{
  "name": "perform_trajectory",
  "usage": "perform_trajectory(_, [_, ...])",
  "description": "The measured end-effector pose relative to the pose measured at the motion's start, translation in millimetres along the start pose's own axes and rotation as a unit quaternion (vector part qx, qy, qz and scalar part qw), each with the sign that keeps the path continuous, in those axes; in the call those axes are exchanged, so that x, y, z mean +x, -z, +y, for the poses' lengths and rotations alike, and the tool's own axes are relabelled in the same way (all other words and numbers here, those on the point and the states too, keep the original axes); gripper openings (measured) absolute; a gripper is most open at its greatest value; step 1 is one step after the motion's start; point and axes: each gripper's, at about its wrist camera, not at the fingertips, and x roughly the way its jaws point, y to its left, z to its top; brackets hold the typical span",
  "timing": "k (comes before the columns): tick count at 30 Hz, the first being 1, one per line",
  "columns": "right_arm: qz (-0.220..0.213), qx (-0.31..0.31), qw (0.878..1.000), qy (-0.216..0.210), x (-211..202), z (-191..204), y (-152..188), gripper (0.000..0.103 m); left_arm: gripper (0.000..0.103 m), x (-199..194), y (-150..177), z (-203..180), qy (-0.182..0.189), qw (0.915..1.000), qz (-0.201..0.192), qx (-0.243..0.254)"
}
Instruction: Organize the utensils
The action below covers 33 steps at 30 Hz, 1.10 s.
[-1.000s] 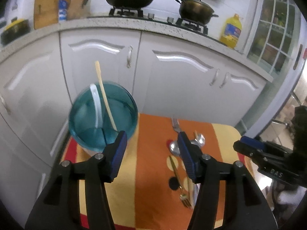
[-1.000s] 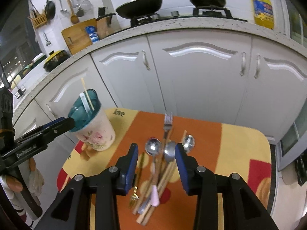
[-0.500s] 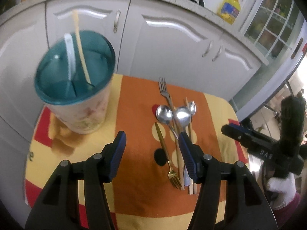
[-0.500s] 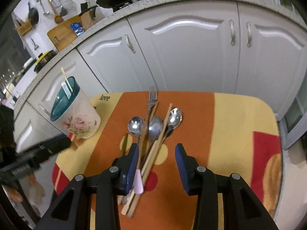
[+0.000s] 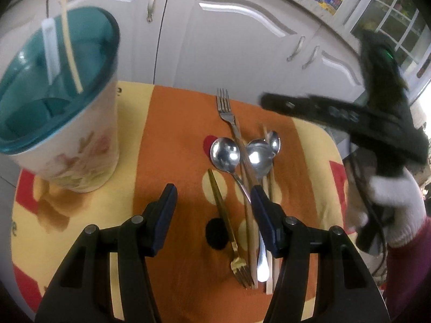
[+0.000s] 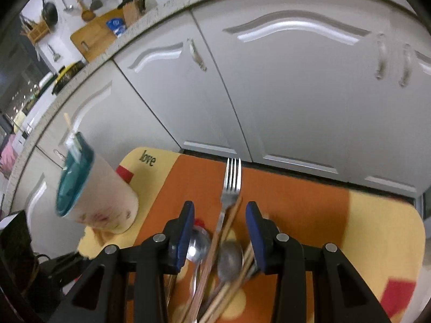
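Note:
A pile of utensils lies mid-mat: a silver fork [image 5: 229, 115] [image 6: 231, 177], two large spoons [image 5: 225, 153] [image 5: 258, 156], a small spoon [image 5: 274, 140], a gold fork [image 5: 229, 223] and wooden chopsticks [image 5: 270, 188] [image 6: 229, 223]. At the left stands a floral holder cup [image 5: 67, 145] [image 6: 107, 202] with a teal divided lid, holding a white stick and a wooden one. My left gripper [image 5: 212, 191] hovers open over the gold fork's handle. My right gripper [image 6: 219, 207] is open above the pile, the fork and chopsticks showing between its pads, untouched.
The orange, yellow and red mat [image 5: 175, 134] [image 6: 296, 202] covers a small table in front of white cabinet doors [image 6: 296, 94]. In the left wrist view, a white-gloved hand [image 5: 393, 202] holds the right gripper's black body [image 5: 336, 115] over the mat's right side.
Both grippers have come down toward the mat and tilted lower. The right one has moved forward over the utensil pile. Both stay open, holding nothing.

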Motion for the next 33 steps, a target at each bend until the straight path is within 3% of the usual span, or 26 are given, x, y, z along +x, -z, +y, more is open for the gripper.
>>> perform_trajectory(11, [0.046,0.005,0.999,-0.012,74.6,-18.9,-36.5,0.038,0.056,30.2,-16.7,6.8,0.009,0.9998,0.017,-0.005])
perform_trajectory(18, [0.038,-0.006,0.999,-0.028,84.9,-24.8,-36.3,0.009,0.056,53.2,-29.3,9.0,0.010,0.9996,0.026,-0.009])
perform_trajectory(24, [0.014,-0.016,0.999,-0.034,64.6,-31.6,-30.5,0.002,0.056,68.9,-40.5,9.4,0.017,0.9995,0.027,-0.008])
perform_trajectory(26, [0.007,-0.012,0.999,-0.038,56.9,-37.8,-28.3,0.002,0.052,73.0,-44.8,9.4,0.024,0.9994,0.025,-0.007])
perform_trajectory(31, [-0.002,-0.006,0.999,-0.033,41.4,-52.6,-20.1,0.002,0.020,79.4,-48.3,11.1,0.027,0.9991,0.033,0.005])
perform_trajectory(33, [-0.008,0.001,0.999,-0.038,34.7,-57.9,-16.6,0.002,0.013,79.3,-52.2,14.5,0.031,0.9989,0.036,0.006])
